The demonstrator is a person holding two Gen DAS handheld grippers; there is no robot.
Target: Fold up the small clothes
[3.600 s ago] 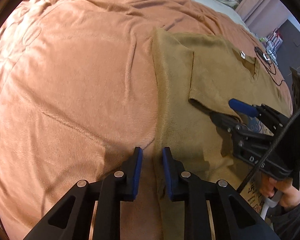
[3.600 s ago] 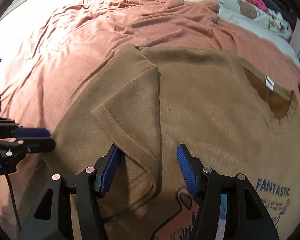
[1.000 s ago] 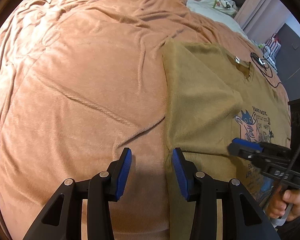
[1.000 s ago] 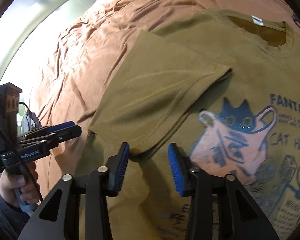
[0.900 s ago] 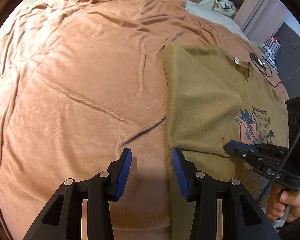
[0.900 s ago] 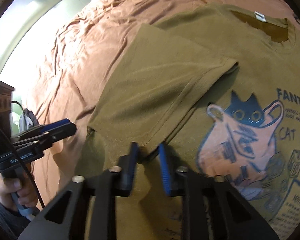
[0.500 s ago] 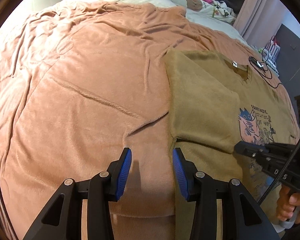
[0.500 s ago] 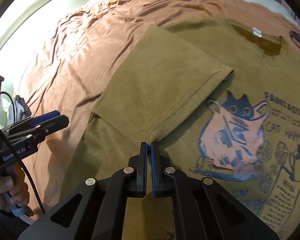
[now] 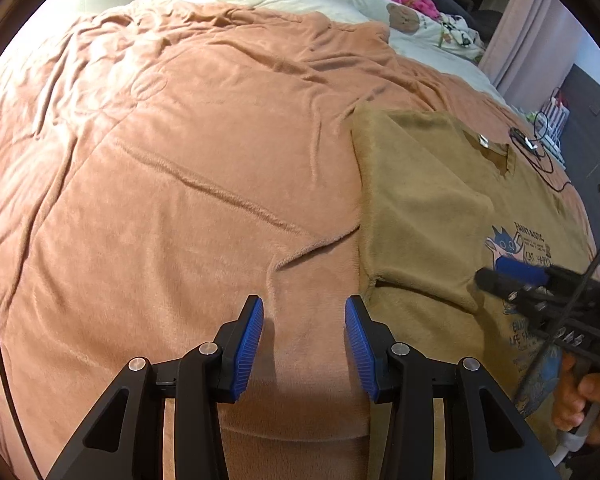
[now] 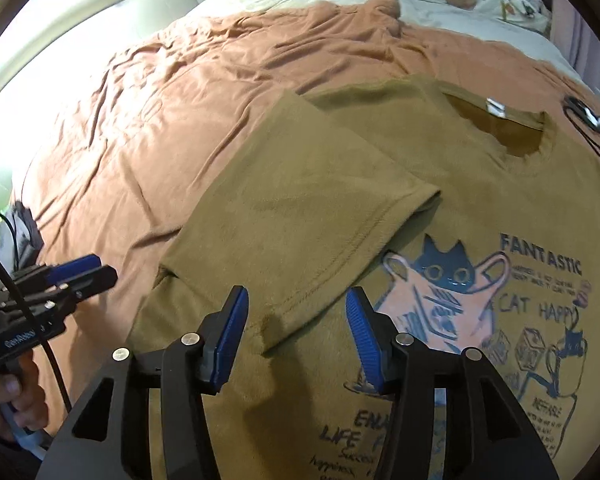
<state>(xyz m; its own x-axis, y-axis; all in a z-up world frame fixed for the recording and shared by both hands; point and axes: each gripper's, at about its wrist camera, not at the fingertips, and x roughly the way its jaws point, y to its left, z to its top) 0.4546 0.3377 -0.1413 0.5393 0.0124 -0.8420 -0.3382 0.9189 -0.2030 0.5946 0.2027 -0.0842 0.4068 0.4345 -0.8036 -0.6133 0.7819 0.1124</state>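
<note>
A mustard-brown T-shirt [image 10: 440, 184] with a cat print lies flat on an orange blanket [image 9: 180, 168]. Its left sleeve [image 10: 300, 216] is folded in over the chest. It also shows at the right of the left wrist view [image 9: 420, 208]. My right gripper [image 10: 296, 328] is open and empty, just above the sleeve's hem corner. My left gripper [image 9: 304, 332] is open and empty over the blanket, just left of the shirt's side edge. Each gripper shows in the other's view: the left one [image 10: 80, 276], the right one [image 9: 512, 276].
The blanket covers a bed with a cream sheet and soft toys [image 9: 408, 20] at the far end. A black cable with a small device [image 10: 584, 116] lies beyond the shirt's collar. A dark cabinet and curtain [image 9: 532, 40] stand at the right.
My right gripper, shut on the sleeve hem half a second ago, has opened and let it go, and both grippers have drawn back a little. The sleeve stays folded over the chest.
</note>
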